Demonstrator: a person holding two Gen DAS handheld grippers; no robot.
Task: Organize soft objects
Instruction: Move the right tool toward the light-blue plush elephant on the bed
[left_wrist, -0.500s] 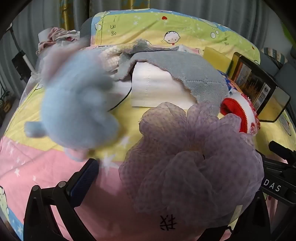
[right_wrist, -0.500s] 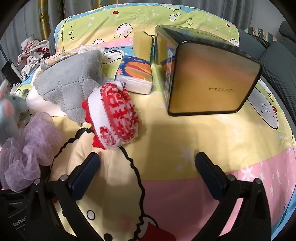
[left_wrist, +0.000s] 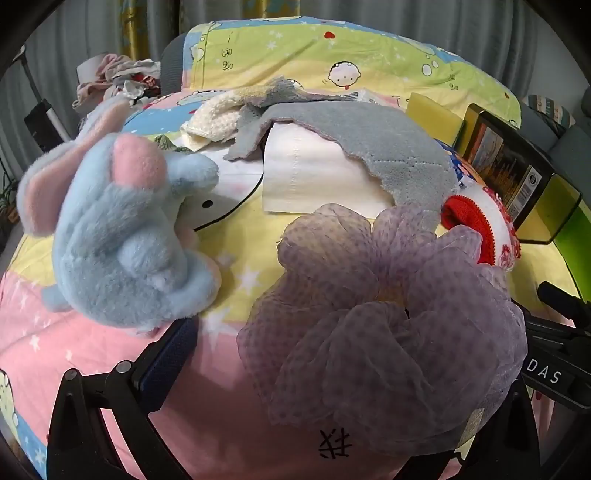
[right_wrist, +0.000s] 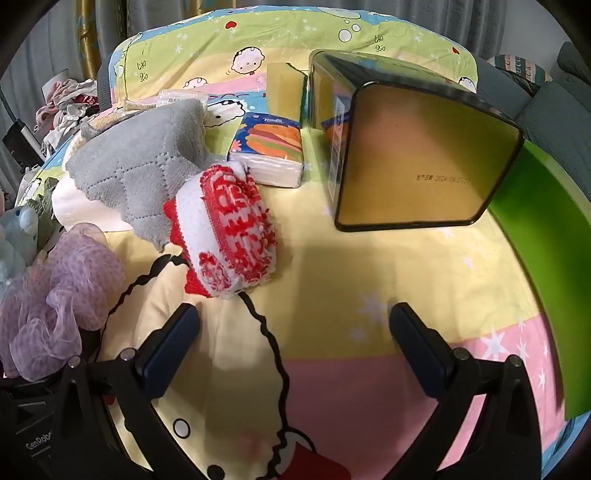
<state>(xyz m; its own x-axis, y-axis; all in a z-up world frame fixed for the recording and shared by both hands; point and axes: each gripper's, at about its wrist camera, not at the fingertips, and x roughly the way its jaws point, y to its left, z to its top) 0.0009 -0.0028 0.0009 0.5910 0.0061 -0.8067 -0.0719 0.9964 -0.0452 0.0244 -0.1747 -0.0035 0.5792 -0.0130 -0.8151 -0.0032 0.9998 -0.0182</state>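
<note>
while the left gripper (left_wrist: 332, 369) sits low over the bed cover (left_wrist: 229, 417), the purple bath pouf (left_wrist: 388, 325) fills the space in front of it and hides its right finger. the left finger (left_wrist: 166, 362) shows, and it does not touch the pouf. so i cannot tell if this gripper is apart or together, or if it holds the pouf.

everything else is told from the pouf. the blue plush mouse (left_wrist: 122, 236) sits on the cover to the left of the pouf, with a gap between them, just past the tip of that left finger. the red and white knit thing (left_wrist: 491, 229) is behind the pouf on its right side, touching its edge. the grey cloth (left_wrist: 373, 147) lies behind the pouf, draped over a white folded stack (left_wrist: 306, 177). the dark tin box (left_wrist: 517, 173) is farther back to the right.

the right gripper (right_wrist: 295, 332) is on the right of the pouf (right_wrist: 55, 295). its two fingers are wide apart with nothing between them but bed cover. the red and white knit thing (right_wrist: 229, 229) lies just ahead of its left finger (right_wrist: 170, 339), not touching. the tissue pack (right_wrist: 269, 147) is behind the knit thing.
</note>
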